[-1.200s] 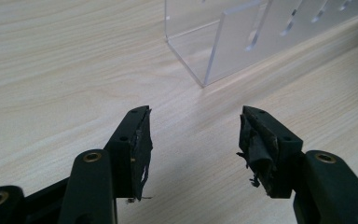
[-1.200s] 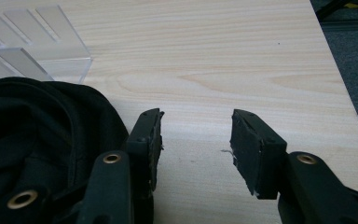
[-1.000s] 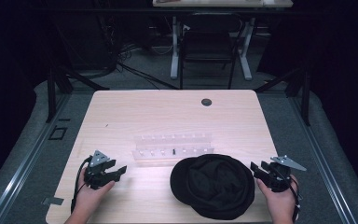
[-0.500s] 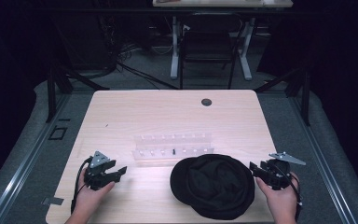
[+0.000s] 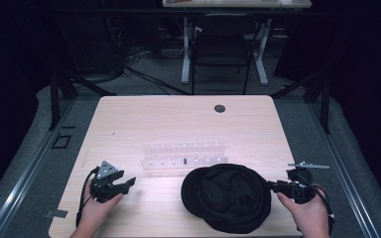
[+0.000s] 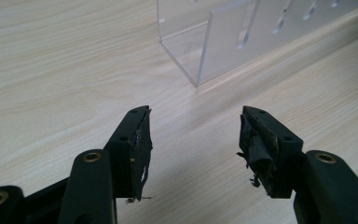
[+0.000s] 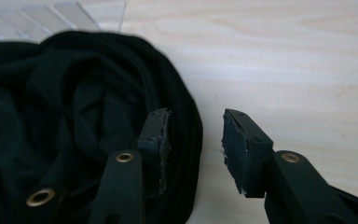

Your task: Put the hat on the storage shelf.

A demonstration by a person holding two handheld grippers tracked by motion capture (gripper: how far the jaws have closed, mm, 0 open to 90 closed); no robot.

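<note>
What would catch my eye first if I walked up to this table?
Probably the black cap, a dark heap lying at the near edge of the pale wooden table. The right gripper sits at its right rim, jaws just closing around the rim's edge without pressing yet. Behind the cap stands a clear plastic rack, and the left gripper waits open to the left.

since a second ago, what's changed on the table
The right gripper has edged in to the black hat's rim, and its jaws have just been closing, one over the fabric edge, not yet pressing. The left gripper, hat and clear acrylic rack stayed put.
</note>
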